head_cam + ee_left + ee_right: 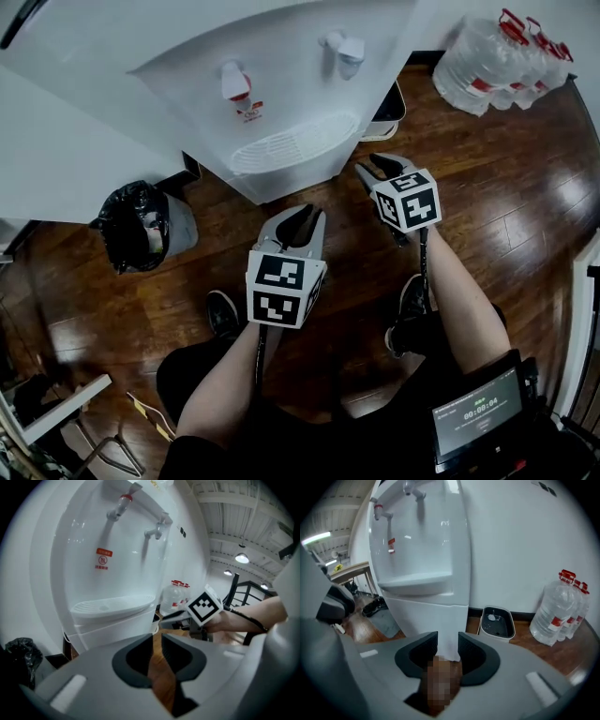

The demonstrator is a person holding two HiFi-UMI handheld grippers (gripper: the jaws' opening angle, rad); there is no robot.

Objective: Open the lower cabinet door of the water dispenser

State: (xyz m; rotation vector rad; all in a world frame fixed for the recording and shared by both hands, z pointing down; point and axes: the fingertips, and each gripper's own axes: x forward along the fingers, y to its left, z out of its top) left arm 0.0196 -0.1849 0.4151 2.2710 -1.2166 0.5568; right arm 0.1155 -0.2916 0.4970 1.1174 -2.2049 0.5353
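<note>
Grey jaws on the left gripper (302,217) sit a little apart with nothing in them. The right gripper (380,169) is a bit ahead, and its jaws are apart and empty too. Just past them stands the white water dispenser (281,94). Its lower cabinet door (426,620) is low down under the drip tray (295,142) and looks shut. To do this well, one gripper should go lower, find the door's edge, pinch it and pull gently.
</note>
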